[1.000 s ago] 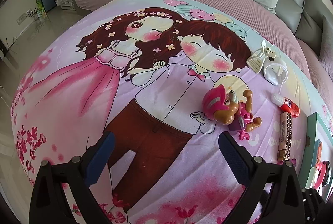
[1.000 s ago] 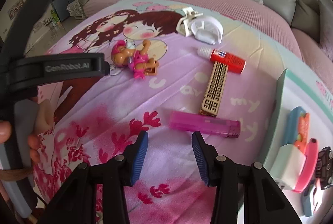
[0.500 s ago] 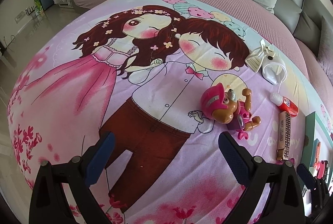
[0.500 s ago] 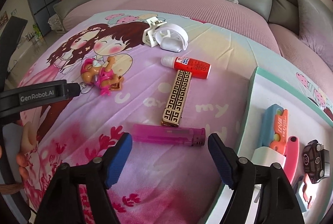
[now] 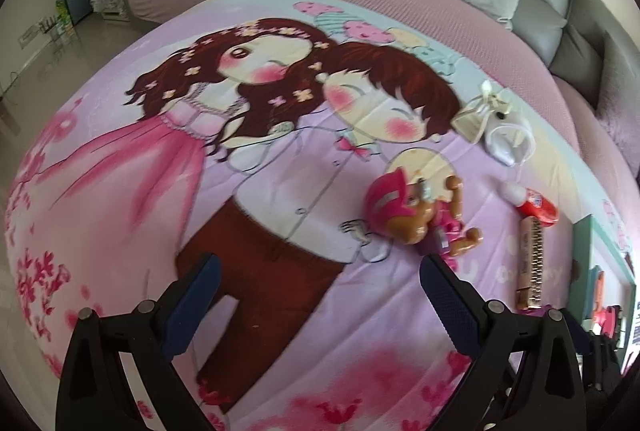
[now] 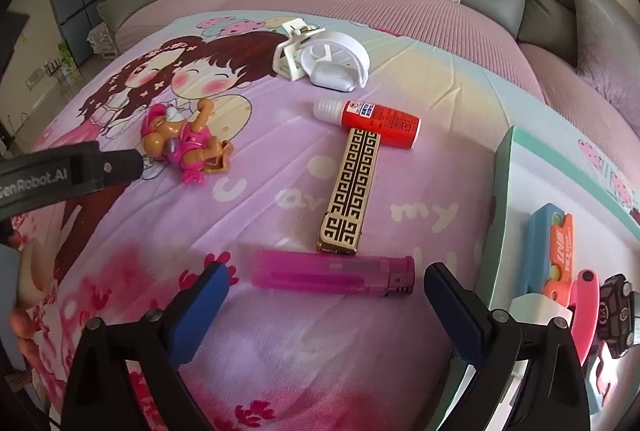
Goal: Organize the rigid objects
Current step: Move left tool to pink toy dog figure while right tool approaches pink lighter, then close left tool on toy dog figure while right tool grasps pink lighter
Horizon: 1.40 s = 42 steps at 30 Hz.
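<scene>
Left claw (image 5: 316, 285) is hanging wide open and empty over the printed blanket (image 5: 120, 191), nothing between its pads; the pink toy figure (image 5: 416, 215) is lying just ahead of its right finger, untouched. Moving right, the right wrist view is showing that same figure (image 6: 184, 143), then a white clip-on holder (image 6: 324, 61), a red correction-fluid bottle (image 6: 380, 119), and a gold patterned lighter (image 6: 352, 187) whose top end is touching the bottle. Pink lighter (image 6: 334, 275) is lying crosswise, just ahead of the right claw (image 6: 326, 295), roughly centred on the gap. That claw's jaws have just been opening and are now standing about as wide as they go, gripping nothing, pads clear of the lighter at both ends. Far right, the teal-edged tray (image 6: 500, 191) is already holding a blue-and-orange case (image 6: 548, 243), a pink-handled item (image 6: 584, 307) and a small black toy car (image 6: 616, 307). So sorting is looking partly done: a few pieces are binned, five are still sitting loose on the blanket. Pink lighter is looking like the next pick, then a short carry right to the tray.
</scene>
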Motion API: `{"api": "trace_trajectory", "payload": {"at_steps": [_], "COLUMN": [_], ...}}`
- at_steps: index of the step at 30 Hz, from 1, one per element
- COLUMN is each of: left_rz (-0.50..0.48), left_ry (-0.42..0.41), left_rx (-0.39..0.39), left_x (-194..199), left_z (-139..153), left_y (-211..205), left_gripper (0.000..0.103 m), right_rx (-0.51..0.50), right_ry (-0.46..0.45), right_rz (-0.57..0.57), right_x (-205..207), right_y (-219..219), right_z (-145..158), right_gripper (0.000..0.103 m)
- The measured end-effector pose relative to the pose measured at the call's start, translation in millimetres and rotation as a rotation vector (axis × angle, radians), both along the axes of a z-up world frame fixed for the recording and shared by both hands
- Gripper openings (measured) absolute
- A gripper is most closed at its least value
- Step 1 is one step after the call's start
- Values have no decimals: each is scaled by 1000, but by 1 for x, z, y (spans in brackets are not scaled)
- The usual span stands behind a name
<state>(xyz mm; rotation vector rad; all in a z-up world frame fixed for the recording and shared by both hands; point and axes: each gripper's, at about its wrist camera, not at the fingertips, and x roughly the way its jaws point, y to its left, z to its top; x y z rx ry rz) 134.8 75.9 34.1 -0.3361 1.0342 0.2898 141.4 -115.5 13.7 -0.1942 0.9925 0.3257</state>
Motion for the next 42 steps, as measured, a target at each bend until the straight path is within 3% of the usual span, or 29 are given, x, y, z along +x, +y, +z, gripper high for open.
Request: {"api": "trace_trajectory", "payload": {"at_steps": [12,24,26,31,42], "left_rz": [-132,-72,-75,-76,-76], "left_ry": [-82,-110,-103,-85,-130], "left_rx": [-4,-84,-61,-22,-61], "left_x": [29,44,46,50,39], "left_z": [-1,-12,-13,-17,-4], "left_y": [-31,-23,-25,-29,-25], "left_gripper": [99,99,91,65,65], "right_rx": [13,-1,3,27,87], "right_ry": [0,-12,-8,13,21], "right_rz": [-16,-24,-18,-18,-30], "right_x": [2,3,4,4,1], "right_y": [-1,-3,-3,-4,-10], "right_z": [1,3,3,1,8], "right_gripper": [97,89,83,83,83]}}
